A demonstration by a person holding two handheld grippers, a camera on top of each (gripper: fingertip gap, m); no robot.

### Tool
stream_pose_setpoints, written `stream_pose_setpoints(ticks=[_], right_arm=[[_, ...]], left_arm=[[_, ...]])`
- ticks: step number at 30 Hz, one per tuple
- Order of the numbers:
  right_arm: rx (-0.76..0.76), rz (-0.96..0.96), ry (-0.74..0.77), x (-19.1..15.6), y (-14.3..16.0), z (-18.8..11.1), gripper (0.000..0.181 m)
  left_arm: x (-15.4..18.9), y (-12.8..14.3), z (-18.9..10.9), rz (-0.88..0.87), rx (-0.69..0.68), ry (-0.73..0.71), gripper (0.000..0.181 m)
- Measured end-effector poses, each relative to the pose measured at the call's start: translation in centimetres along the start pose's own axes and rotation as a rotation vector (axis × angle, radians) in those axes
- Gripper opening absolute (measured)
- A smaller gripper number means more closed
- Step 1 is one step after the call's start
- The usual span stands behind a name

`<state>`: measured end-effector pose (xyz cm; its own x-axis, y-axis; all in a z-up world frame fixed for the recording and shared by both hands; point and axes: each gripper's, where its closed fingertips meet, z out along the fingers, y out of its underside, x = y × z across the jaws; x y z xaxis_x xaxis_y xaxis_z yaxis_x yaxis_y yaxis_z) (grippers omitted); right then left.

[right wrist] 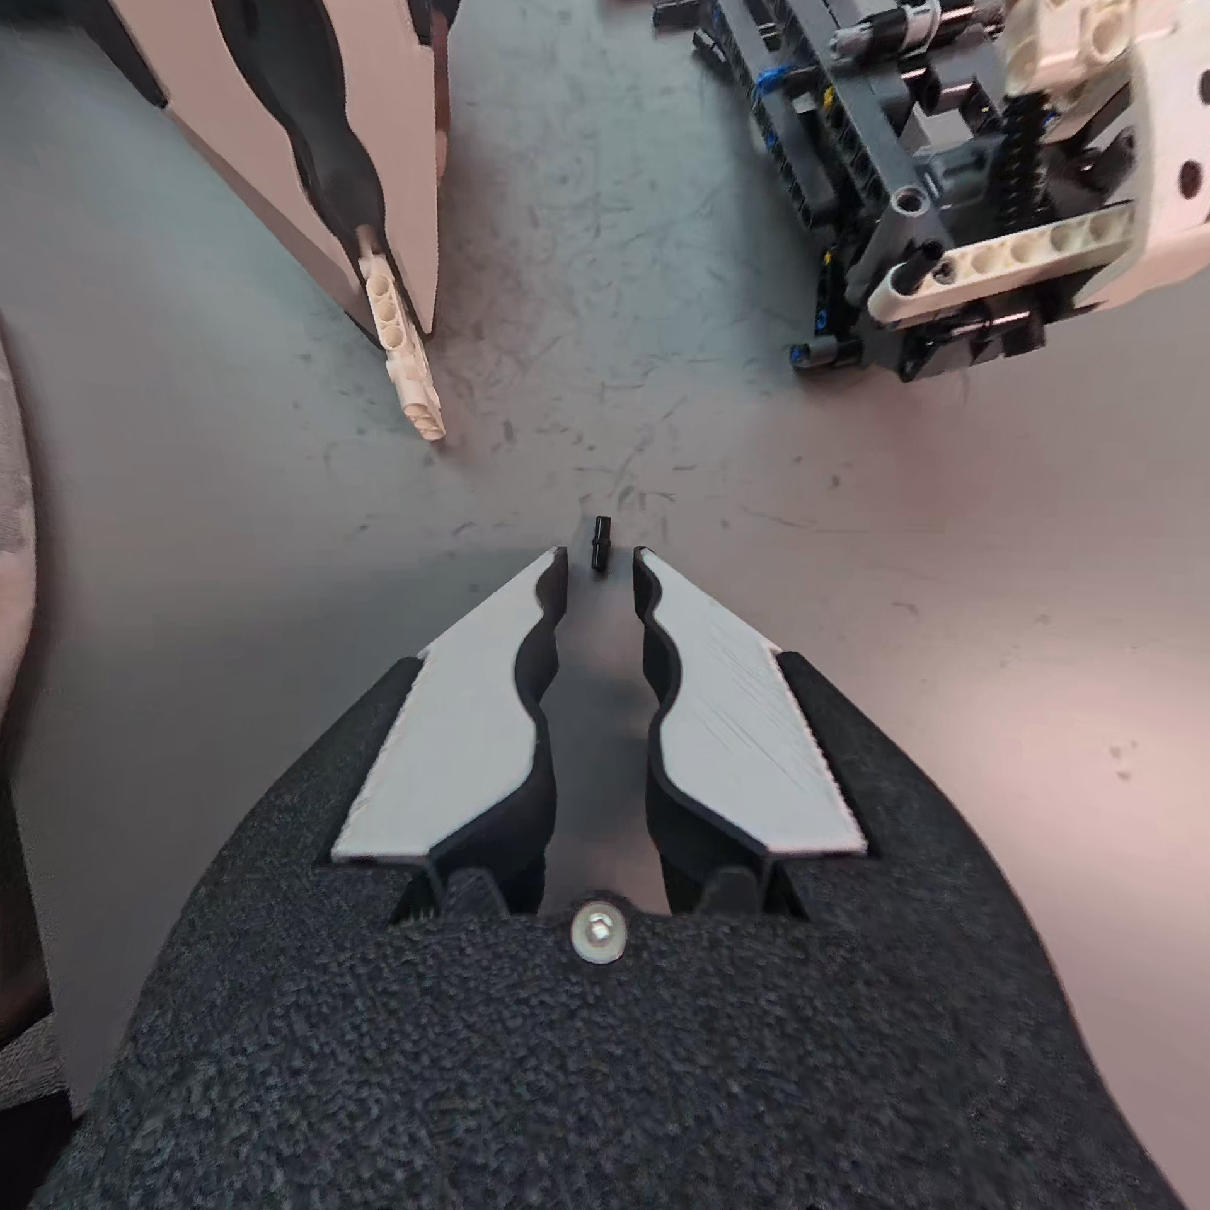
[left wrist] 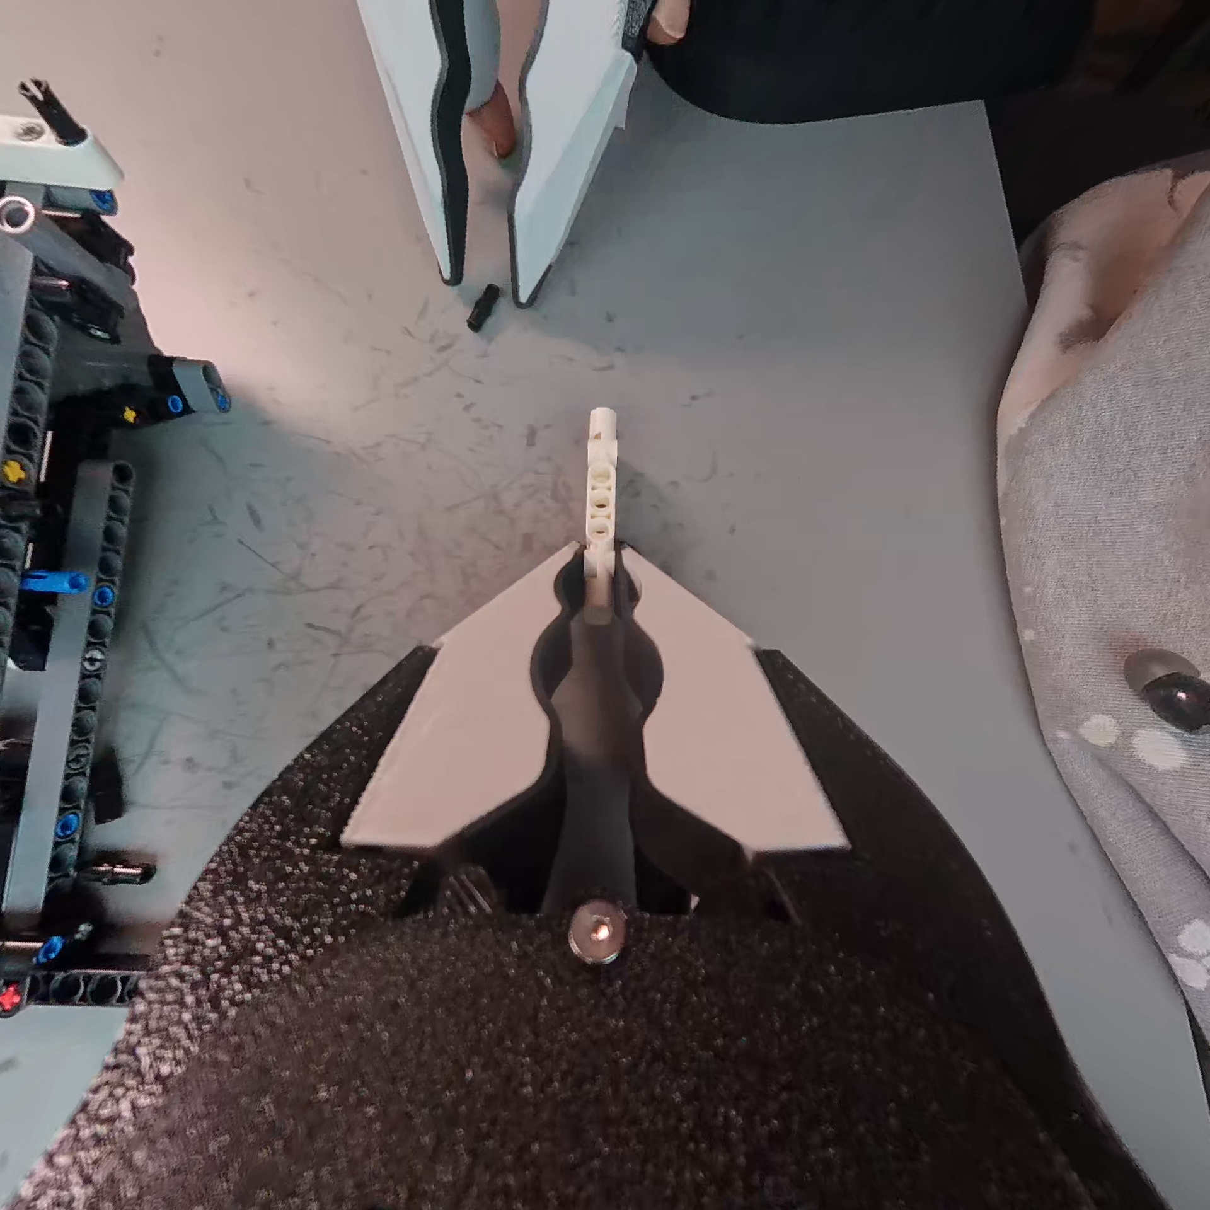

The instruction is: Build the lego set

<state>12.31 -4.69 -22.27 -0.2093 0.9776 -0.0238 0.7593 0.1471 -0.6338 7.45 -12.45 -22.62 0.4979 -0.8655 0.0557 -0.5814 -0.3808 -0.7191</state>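
Note:
My left gripper (left wrist: 600,549) is shut on a white beam with round holes (left wrist: 601,488), which juts forward from the fingertips over the grey table. The same beam shows in the right wrist view (right wrist: 401,340), held by the left gripper (right wrist: 393,308) at upper left. My right gripper (right wrist: 599,553) is open. A small black pin (right wrist: 598,542) lies on the table between its fingertips, with a gap to each pad. In the left wrist view the right gripper (left wrist: 488,291) stands at the top, with the pin (left wrist: 482,306) at its tips.
The partly built model of grey, black and white parts stands at the left edge of the left wrist view (left wrist: 59,524) and at the upper right of the right wrist view (right wrist: 949,183). A person's grey clothing (left wrist: 1113,524) fills the right side. The table top (left wrist: 786,393) is scuffed. The left gripper's tips are roughly 10 cm from the right gripper's.

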Motion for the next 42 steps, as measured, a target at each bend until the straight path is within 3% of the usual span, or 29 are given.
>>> stream_pose_setpoints(ticks=[8, 14, 18, 21, 24, 30, 34, 39, 42], right_arm=[[-0.058, -0.018, 0.030, 0.0, 0.1, 0.3, 0.012], [-0.046, -0.048, 0.035, -0.5, 0.0, 0.3, 0.003], [0.100, -0.104, -0.060, -3.0, -3.9, -1.0, 0.003], [0.143, -0.228, -0.060, -4.5, -7.1, -1.3, 0.003], [0.163, -0.341, -0.058, -5.8, -9.4, -1.3, 0.004], [0.193, -0.437, -0.047, -7.3, -11.2, -1.8, 0.004], [0.248, -0.463, -0.042, -8.0, -11.9, -2.7, 0.003], [0.530, -0.420, -0.037, -8.9, -14.6, -5.4, 0.004], [0.617, -0.461, 0.014, -9.4, -15.5, -6.3, 0.004]], left_arm=[[0.1, 0.2, -0.2, 0.013, -0.003, -0.007, 0.011], [-0.1, 0.6, -1.5, 0.039, -0.008, 0.002, 0.026], [-1.0, -2.0, -4.5, -0.044, 0.179, 0.022, 0.028], [0.5, -4.7, -6.0, -0.091, 0.342, 0.127, 0.028], [1.0, -5.6, -6.3, -0.150, 0.395, 0.185, 0.025], [1.1, -6.0, -7.3, -0.197, 0.447, 0.247, 0.006], [1.8, -6.5, -8.0, -0.205, 0.487, 0.308, 0.005], [2.5, -8.9, -11.2, -0.317, 0.711, 0.516, 0.003], [2.8, -9.5, -12.0, -0.352, 0.771, 0.594, 0.003]])
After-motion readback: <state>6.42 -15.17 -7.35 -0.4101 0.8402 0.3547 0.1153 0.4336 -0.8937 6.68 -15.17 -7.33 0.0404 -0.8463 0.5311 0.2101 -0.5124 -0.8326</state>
